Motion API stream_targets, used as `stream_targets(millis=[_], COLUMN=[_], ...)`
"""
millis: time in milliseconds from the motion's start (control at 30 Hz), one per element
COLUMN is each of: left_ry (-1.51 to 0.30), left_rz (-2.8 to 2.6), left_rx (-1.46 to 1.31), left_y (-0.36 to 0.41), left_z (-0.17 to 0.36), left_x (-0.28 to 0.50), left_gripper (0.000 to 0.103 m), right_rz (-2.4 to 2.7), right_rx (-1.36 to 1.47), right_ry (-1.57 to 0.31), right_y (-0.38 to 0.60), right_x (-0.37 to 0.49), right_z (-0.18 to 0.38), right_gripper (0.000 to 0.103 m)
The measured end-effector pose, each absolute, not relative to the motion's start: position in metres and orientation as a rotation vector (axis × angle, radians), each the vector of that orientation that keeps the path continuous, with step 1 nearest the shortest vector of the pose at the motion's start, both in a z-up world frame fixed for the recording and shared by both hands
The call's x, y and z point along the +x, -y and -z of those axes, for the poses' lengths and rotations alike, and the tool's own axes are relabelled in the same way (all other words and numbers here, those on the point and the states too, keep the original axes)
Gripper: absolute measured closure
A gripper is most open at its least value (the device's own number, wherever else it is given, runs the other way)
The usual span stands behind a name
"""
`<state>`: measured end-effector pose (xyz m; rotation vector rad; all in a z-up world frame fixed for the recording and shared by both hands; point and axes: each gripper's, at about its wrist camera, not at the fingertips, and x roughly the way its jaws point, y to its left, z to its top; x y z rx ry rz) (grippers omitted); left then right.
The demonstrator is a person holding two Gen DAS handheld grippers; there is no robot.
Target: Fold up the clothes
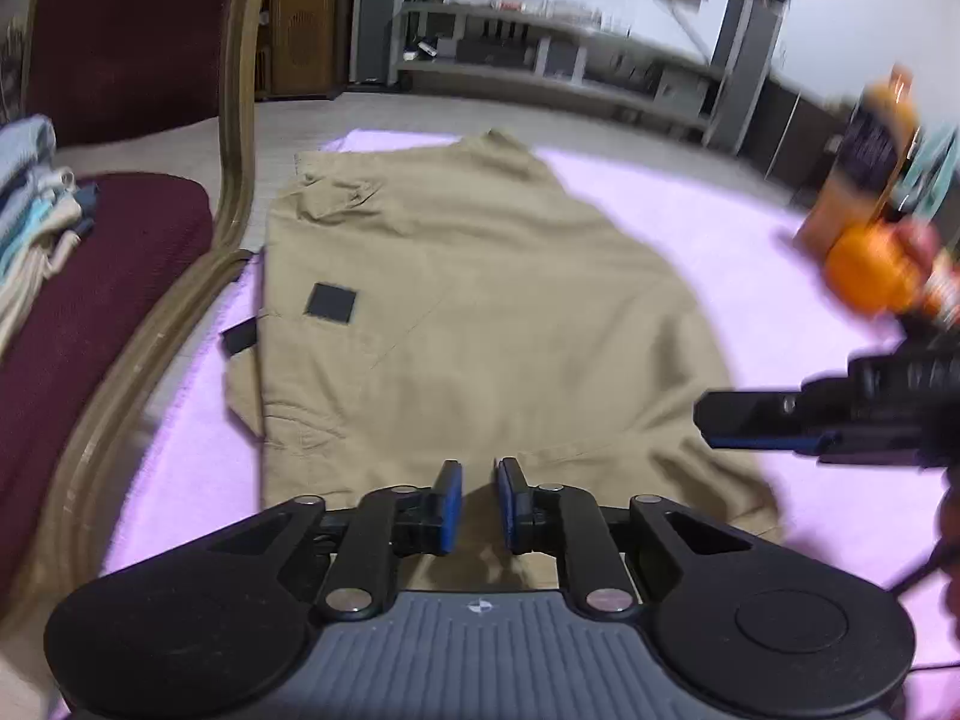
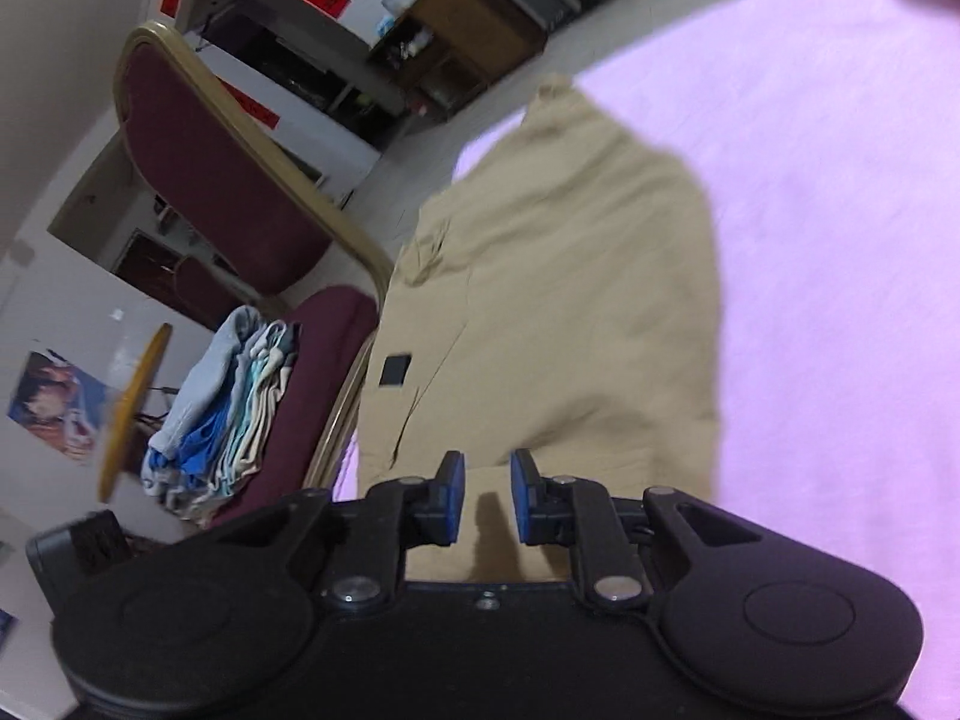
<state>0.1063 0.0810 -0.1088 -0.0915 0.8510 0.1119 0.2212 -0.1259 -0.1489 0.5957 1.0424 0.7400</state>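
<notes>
Both grippers hang low over the near end of the tan garment [image 1: 480,312], which lies spread on the pink sheet [image 1: 750,252], already doubled lengthwise by the look of it, a black patch [image 1: 331,301] facing up. Between the blue pads of the left gripper [image 1: 479,507] there is a narrow gap with nothing in it; the right gripper [image 2: 487,498] stands a little wider and holds nothing either. In the left view the right one is blurred, so I can't judge its height over the cloth.

One risk I see is a pinch that catches only the top layer, letting the fold slide apart on lifting. Another is the left edge: it lies just beside the maroon chair [image 1: 108,276] with its stack of folded clothes [image 2: 222,408], so a sweep that way could snag the frame or drag the sheet.
</notes>
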Motion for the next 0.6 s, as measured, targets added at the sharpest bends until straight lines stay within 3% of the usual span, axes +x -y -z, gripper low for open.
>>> stream_targets(millis=[67, 100, 133, 233, 267, 333, 433, 600], left_ry=[-0.914, -0.909, -0.905, -0.888, -0.864, -0.807, -0.692, -0.685], left_rz=[-0.195, -0.203, -0.211, -0.241, -0.247, -0.256, -0.261, -0.273], left_rx=[-0.058, -0.062, -0.065, -0.112, -0.152, -0.226, -0.267, -0.233], left_y=[-0.085, -0.087, -0.089, -0.099, -0.105, -0.117, -0.127, -0.125], left_z=[0.123, 0.123, 0.124, 0.121, 0.116, 0.104, 0.082, 0.078], left_x=[0.114, 0.113, 0.113, 0.108, 0.103, 0.091, 0.076, 0.09], left_gripper=[0.091, 0.091, 0.09, 0.094, 0.094, 0.094, 0.094, 0.094], right_rz=[-0.733, -0.714, -0.695, -0.474, -0.353, -0.23, -0.282, -0.415], right_rx=[0.605, 0.602, 0.599, 0.645, 0.646, 0.677, 0.856, 0.712], right_ry=[-1.082, -1.093, -1.104, -1.002, -0.935, -0.887, -0.884, -0.903], right_y=[0.12, 0.121, 0.122, 0.154, 0.17, 0.201, 0.222, 0.181], right_x=[0.23, 0.233, 0.236, 0.241, 0.241, 0.241, 0.233, 0.229], right_z=[0.168, 0.177, 0.187, 0.188, 0.182, 0.174, 0.171, 0.16], right_gripper=[0.085, 0.09, 0.103, 0.103, 0.096, 0.093, 0.093, 0.09])
